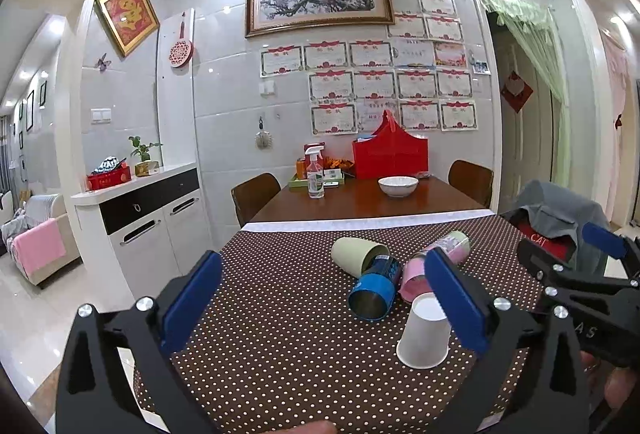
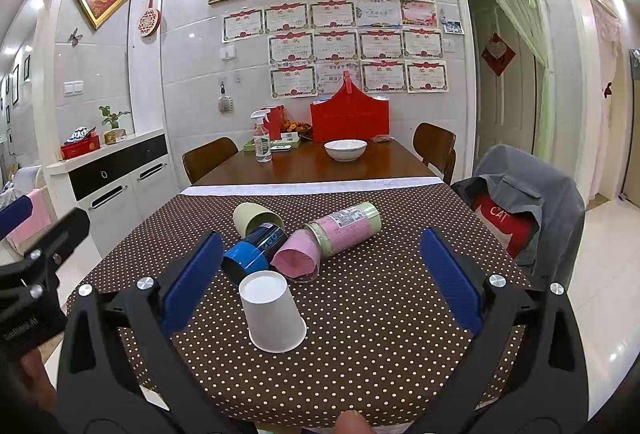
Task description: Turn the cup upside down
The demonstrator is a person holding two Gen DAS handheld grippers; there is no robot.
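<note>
A white paper cup [image 1: 423,332] stands upside down, base up, on the brown dotted tablecloth [image 1: 280,334]; it also shows in the right wrist view [image 2: 274,312]. Behind it lie a blue cup [image 1: 374,288], a green cup [image 1: 356,254], a pink cup [image 1: 414,280] and a pink-and-green bottle [image 1: 448,246]. My left gripper [image 1: 326,304] is open and empty, the white cup just inside its right finger. My right gripper [image 2: 320,280] is open and empty, the white cup near its left finger.
A white bowl [image 1: 398,186], a spray bottle [image 1: 315,174] and a red box [image 1: 390,154] stand on the wooden table beyond the cloth. A chair draped with a grey garment [image 2: 524,206] is at the right. A white cabinet [image 1: 140,210] stands left.
</note>
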